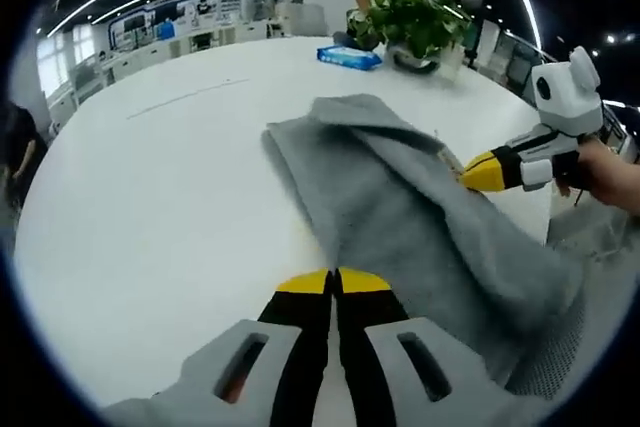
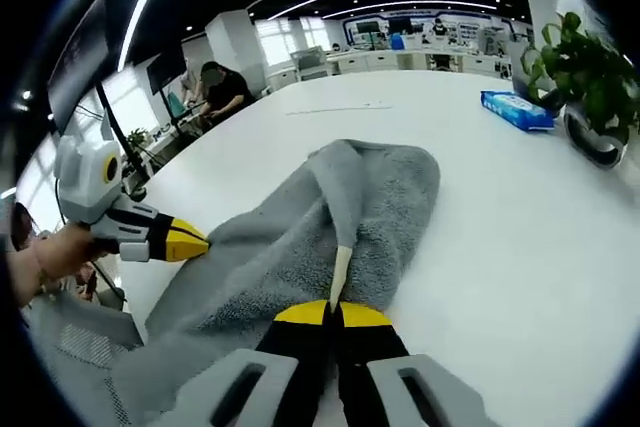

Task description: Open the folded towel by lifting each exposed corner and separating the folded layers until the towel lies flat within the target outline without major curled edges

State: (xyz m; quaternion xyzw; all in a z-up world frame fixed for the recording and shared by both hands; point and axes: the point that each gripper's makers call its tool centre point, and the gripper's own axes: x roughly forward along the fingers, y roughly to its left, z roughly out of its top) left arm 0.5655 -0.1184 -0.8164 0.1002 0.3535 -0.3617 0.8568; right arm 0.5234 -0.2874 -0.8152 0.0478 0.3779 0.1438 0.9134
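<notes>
In the left gripper view the left gripper (image 1: 334, 282) reaches low across the white table (image 1: 170, 207), its yellow-tipped fingers pressed together at the near edge of the grey towel (image 1: 400, 207); whether cloth is caught between them cannot be told. The right gripper (image 1: 482, 173), carried by a hand (image 1: 610, 175), comes in from the right with its tip touching the towel's far edge. In the right gripper view the right gripper (image 2: 333, 312) has its fingers closed on a thin pale tag of the towel (image 2: 350, 207), which lies bunched in folds and trails off the table edge. A potted plant (image 1: 412, 22) and a blue packet (image 1: 349, 56) stand well behind the towel, in a bright open office.
</notes>
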